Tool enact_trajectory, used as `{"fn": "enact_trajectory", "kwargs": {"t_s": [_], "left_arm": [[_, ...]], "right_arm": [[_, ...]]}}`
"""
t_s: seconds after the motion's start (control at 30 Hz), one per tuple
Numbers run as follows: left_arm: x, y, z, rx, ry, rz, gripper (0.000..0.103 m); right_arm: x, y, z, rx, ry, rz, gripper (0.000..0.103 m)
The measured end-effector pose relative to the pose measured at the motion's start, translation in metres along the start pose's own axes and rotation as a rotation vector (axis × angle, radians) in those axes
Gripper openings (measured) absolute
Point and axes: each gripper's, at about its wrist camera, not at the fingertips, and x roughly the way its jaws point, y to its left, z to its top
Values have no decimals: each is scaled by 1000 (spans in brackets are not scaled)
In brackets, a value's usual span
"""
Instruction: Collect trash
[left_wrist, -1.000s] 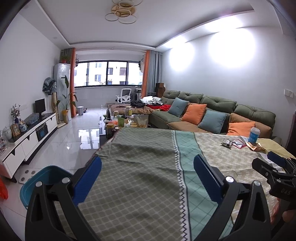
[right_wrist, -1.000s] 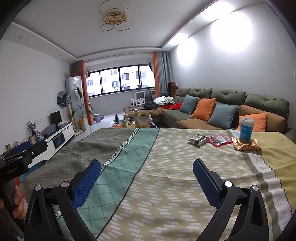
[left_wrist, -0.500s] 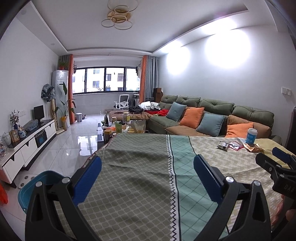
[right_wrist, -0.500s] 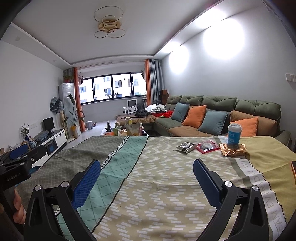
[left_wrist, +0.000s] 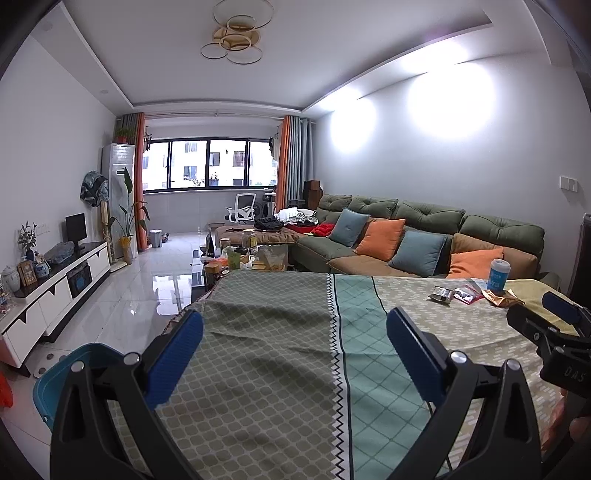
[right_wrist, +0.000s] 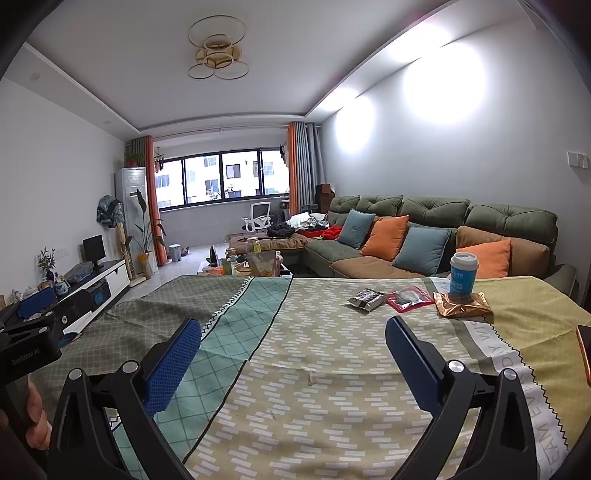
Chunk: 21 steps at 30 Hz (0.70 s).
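Note:
Trash lies at the far right of the patterned tablecloth (right_wrist: 332, 354): a dark silver wrapper (right_wrist: 365, 299), a red packet (right_wrist: 409, 298), a gold foil wrapper (right_wrist: 463, 309) and a blue-and-white paper cup (right_wrist: 462, 272) standing on the foil. In the left wrist view the same wrapper (left_wrist: 441, 294), packet (left_wrist: 466, 295), foil (left_wrist: 502, 297) and cup (left_wrist: 498, 274) sit far off to the right. My right gripper (right_wrist: 293, 360) is open and empty, well short of the trash. My left gripper (left_wrist: 295, 354) is open and empty over the green part of the cloth (left_wrist: 258, 350).
A blue bin (left_wrist: 70, 373) stands on the floor left of the table. A green sofa (right_wrist: 443, 229) with orange and blue cushions runs behind the table. A cluttered coffee table (left_wrist: 243, 254) lies beyond the far edge. An orange object (right_wrist: 584, 350) sits at the right edge.
Both views have tilted upward a little, showing more ceiling. The trash appears slightly lower and nearer in the right wrist view. Both grippers stay open.

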Motion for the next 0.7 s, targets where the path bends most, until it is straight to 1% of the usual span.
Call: {"fn": "enact_trajectory", "kwargs": {"t_s": [0.7], "left_arm": [[0, 0, 1, 0, -3, 4, 100]], "right_arm": [[0, -1, 2, 4, -2, 1, 99]]}}
